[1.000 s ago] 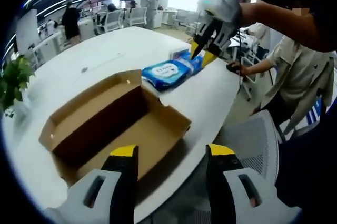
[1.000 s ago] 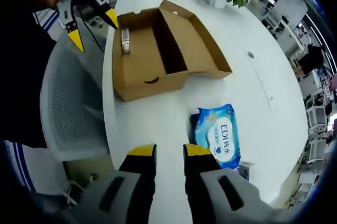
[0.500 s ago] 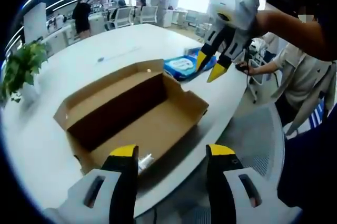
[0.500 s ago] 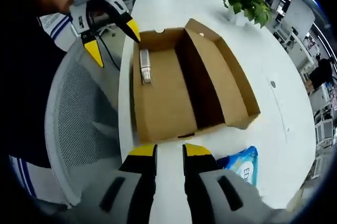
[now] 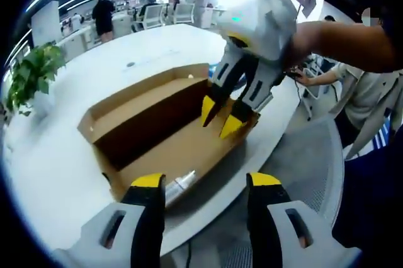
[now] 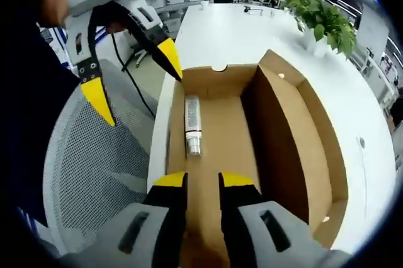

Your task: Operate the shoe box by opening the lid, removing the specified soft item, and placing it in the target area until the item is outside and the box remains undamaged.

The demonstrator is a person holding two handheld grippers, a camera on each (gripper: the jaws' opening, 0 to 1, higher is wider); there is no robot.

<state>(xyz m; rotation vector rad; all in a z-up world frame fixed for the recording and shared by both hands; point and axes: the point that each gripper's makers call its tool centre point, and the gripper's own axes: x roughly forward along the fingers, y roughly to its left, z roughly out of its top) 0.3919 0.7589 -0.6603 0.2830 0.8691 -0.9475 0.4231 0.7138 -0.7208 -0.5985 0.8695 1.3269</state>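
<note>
The brown cardboard shoe box [image 5: 135, 131] lies open on the white table [image 5: 75, 155], its lid folded back. A small silver-white tube [image 6: 191, 126] lies on the box floor [image 6: 220, 136] near one end; it also shows as the tube [image 5: 182, 184]. My right gripper [image 6: 203, 181] hovers over the box floor, jaws a narrow gap apart with nothing between them. The same right gripper [image 5: 220, 118] reaches in from above. My left gripper [image 5: 206, 181] stands wide open at the table's edge beside the box end. That left gripper [image 6: 133, 78] holds nothing.
A grey mesh chair [image 6: 94, 180] stands against the table edge beside the box. A potted plant [image 5: 31, 76] sits at the table's far side. A seated person [image 5: 359, 92] is to the right. Desks and people fill the office behind.
My right gripper has travelled from beside the blue wipes pack to above the box interior, and the pack has left both views. The left gripper has stayed open by the box end.
</note>
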